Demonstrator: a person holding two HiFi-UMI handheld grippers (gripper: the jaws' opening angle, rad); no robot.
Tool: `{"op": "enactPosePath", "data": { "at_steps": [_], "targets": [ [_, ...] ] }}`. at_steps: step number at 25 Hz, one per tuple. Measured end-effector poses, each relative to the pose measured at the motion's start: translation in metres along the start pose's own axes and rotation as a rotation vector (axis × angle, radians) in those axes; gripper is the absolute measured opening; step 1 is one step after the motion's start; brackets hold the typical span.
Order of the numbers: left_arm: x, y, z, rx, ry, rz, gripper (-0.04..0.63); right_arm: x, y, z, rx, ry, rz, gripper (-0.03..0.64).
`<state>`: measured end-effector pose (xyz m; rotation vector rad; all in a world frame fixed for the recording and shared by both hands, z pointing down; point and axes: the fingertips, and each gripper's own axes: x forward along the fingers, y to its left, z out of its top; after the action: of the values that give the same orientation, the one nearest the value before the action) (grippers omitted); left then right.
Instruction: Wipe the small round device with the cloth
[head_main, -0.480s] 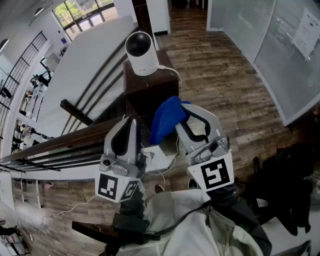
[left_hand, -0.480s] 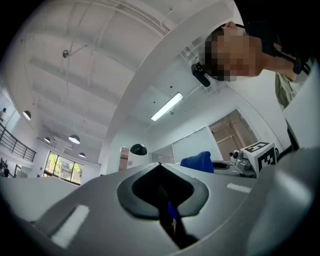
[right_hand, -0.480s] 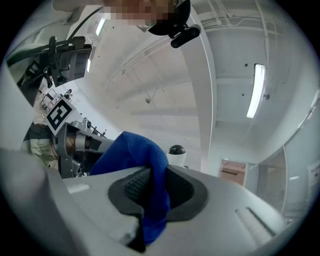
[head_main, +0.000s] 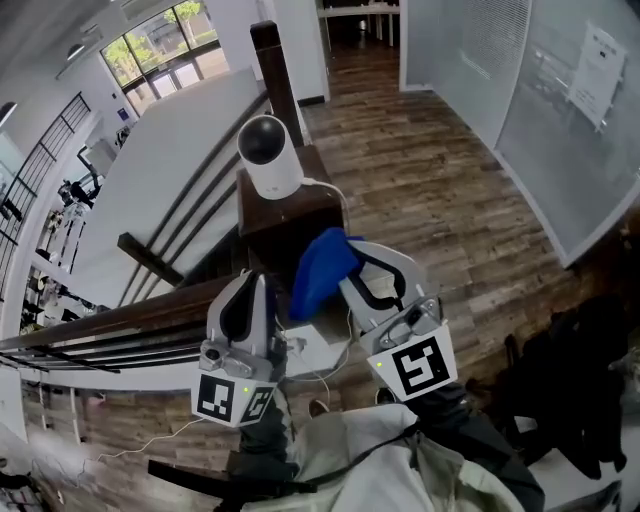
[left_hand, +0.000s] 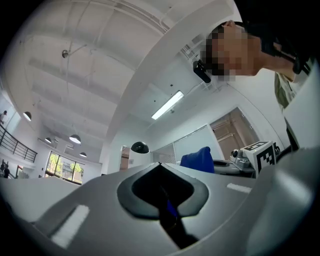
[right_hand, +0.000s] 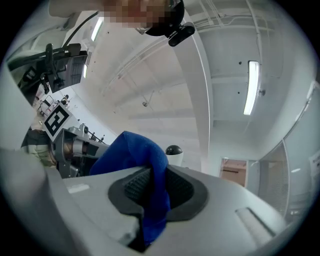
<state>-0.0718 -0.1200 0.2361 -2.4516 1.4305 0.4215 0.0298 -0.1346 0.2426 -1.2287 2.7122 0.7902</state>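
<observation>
The small round device (head_main: 268, 155), white with a black dome, stands on top of a dark wooden post (head_main: 300, 215). My right gripper (head_main: 345, 270) is shut on a blue cloth (head_main: 320, 268), held just below and in front of the device without touching it. The right gripper view shows the cloth (right_hand: 145, 165) bunched between the jaws of the right gripper (right_hand: 152, 175), with the device (right_hand: 174, 154) behind it. My left gripper (head_main: 250, 290) hangs shut beside it, lower left of the post. In the left gripper view the left gripper (left_hand: 160, 167) points toward the device (left_hand: 140, 148) and the cloth (left_hand: 197, 159).
A white cable (head_main: 335, 195) runs from the device down the post's right side. A dark handrail (head_main: 100, 330) with bars stretches left. Wooden floor (head_main: 450, 200) lies to the right, with glass partitions (head_main: 590, 110) beyond. A white flat object (head_main: 315, 345) lies below between the grippers.
The cloth in my right gripper has come a little nearer to the device. The head view has shifted, so the post and device sit lower in the frame.
</observation>
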Motion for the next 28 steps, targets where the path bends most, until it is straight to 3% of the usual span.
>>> {"op": "enactPosePath", "data": {
  "at_steps": [2,5,10,12,16,23,25,28],
  "targets": [
    [0.002,0.001,0.000,0.003,-0.001,-0.005,0.000,0.001,-0.003,0.000,-0.022,-0.008,-0.010,0.060],
    [0.006,0.005,0.001,0.020,0.005,-0.013,0.000,0.011,-0.015,0.010,-0.153,-0.038,-0.024,0.060],
    [0.023,0.020,0.033,0.068,-0.031,-0.029,0.000,0.044,-0.076,0.072,-0.358,-0.143,-0.100,0.060],
    [0.030,0.030,0.041,0.088,-0.032,-0.023,0.000,0.061,-0.096,0.087,-0.358,-0.154,-0.137,0.060],
    [0.047,0.048,0.042,0.103,-0.019,-0.010,0.000,0.101,-0.118,0.076,-0.350,-0.037,-0.200,0.060],
    [0.062,0.055,0.037,0.089,-0.011,-0.022,0.000,0.139,-0.077,0.049,-0.572,0.007,-0.178,0.060],
    [0.065,0.059,0.034,0.083,-0.006,-0.022,0.000,0.135,-0.071,0.044,-0.583,0.000,-0.185,0.060],
    [0.063,0.067,0.027,0.066,-0.002,-0.006,0.000,0.125,-0.058,0.030,-0.556,0.027,-0.099,0.060]
  ]
}}
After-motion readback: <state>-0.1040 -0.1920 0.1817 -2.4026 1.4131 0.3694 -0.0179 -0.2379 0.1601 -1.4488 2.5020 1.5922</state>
